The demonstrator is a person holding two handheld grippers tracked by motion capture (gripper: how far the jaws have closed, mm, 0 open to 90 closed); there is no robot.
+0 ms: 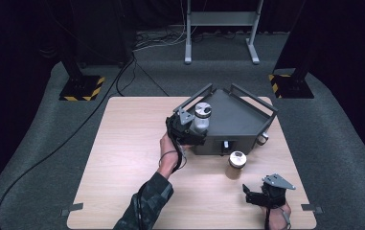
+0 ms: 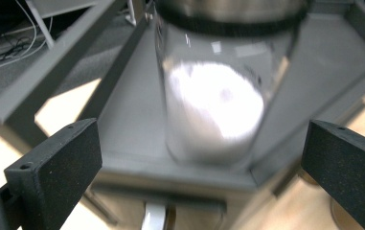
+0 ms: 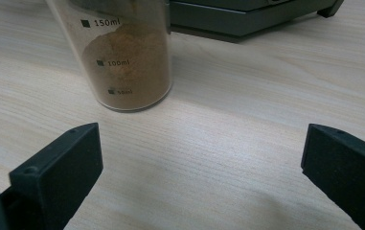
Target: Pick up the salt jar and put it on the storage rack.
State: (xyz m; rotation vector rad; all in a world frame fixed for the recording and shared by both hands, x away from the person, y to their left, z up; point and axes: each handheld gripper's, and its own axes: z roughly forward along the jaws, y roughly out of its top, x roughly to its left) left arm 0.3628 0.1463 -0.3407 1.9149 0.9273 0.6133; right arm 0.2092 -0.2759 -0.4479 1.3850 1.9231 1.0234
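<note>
White-powder jar (image 1: 201, 118) stands upright on grey tray (image 1: 240, 117), near its front-left corner. Left gripper (image 1: 189, 128) is at the jar; in the left gripper view its jaws stand wide apart, either side of the glass (image 2: 209, 96), pads not touching. Brown-powder jar (image 1: 236, 165) stands on table (image 1: 122, 158) just in front of the tray. Right gripper (image 1: 261, 194) rests near it, jaws spread wide, nothing between them; graduated wall (image 3: 122, 57) lies ahead.

Judgement: glass, rigid, smooth, likely slippery and breakable; moderate weight, partly filled. Grip mid-body below the metal lid, keep upright.
</note>
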